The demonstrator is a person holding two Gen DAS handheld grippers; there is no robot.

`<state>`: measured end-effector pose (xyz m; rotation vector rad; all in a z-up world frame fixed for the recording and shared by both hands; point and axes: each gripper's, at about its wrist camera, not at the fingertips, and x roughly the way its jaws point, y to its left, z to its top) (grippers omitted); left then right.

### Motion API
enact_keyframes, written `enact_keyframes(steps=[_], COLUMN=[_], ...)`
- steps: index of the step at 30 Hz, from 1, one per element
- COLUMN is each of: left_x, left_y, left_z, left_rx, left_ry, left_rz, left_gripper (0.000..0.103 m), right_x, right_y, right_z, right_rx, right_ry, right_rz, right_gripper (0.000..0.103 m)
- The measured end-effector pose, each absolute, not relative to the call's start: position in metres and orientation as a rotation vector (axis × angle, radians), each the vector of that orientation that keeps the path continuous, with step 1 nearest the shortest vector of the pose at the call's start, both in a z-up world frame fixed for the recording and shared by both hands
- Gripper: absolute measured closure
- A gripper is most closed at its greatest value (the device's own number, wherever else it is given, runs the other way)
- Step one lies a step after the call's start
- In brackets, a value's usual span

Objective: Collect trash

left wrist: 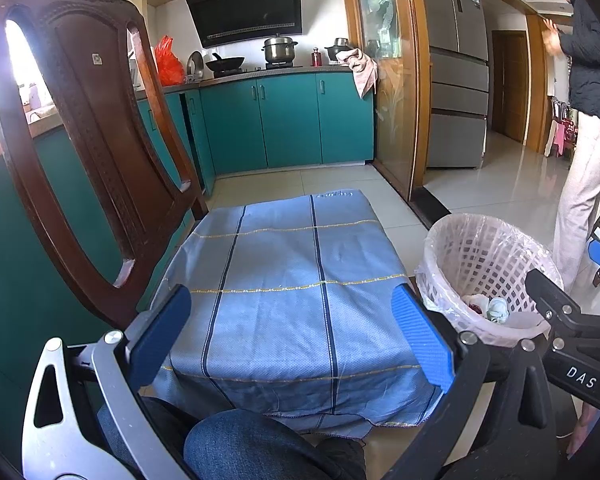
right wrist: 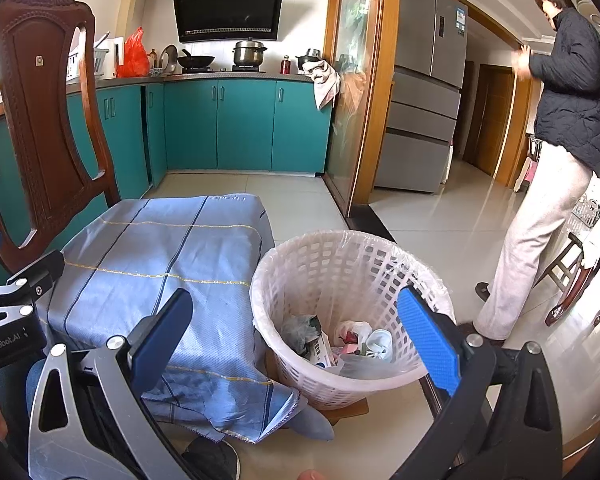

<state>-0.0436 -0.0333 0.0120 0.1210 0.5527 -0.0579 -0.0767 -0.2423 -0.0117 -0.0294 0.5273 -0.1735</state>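
A white lattice trash basket [right wrist: 312, 376] with a clear plastic liner stands on the floor; it also shows in the left wrist view [left wrist: 476, 248]. Crumpled wrappers and tissue [right wrist: 352, 344] lie in its bottom. A low table under a blue checked cloth [left wrist: 292, 280] stands left of the basket, with nothing on the cloth. My left gripper [left wrist: 292, 328] is open and empty above the near end of the cloth. My right gripper [right wrist: 300, 332] is open and empty over the basket's near rim.
A carved wooden chair [left wrist: 80, 152] stands at the left of the table. Teal kitchen cabinets [left wrist: 284, 120] line the back wall. A person in a dark jacket [right wrist: 568, 100] stands on the tiled floor at the right, near a stool [right wrist: 572, 276].
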Motion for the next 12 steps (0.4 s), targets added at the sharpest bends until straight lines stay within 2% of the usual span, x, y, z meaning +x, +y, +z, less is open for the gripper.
enact_keyframes(steps=[12], left_x=[-0.022], left_y=[-0.027], left_z=[-0.006], left_rx=[0.110], left_ry=[0.645], left_rz=[-0.059], left_gripper=[0.003], right_x=[-0.068], right_y=[-0.241], right_z=[-0.021], right_rx=[-0.033], right_ry=[0.569], right_rz=[-0.170], right_gripper=[0.003])
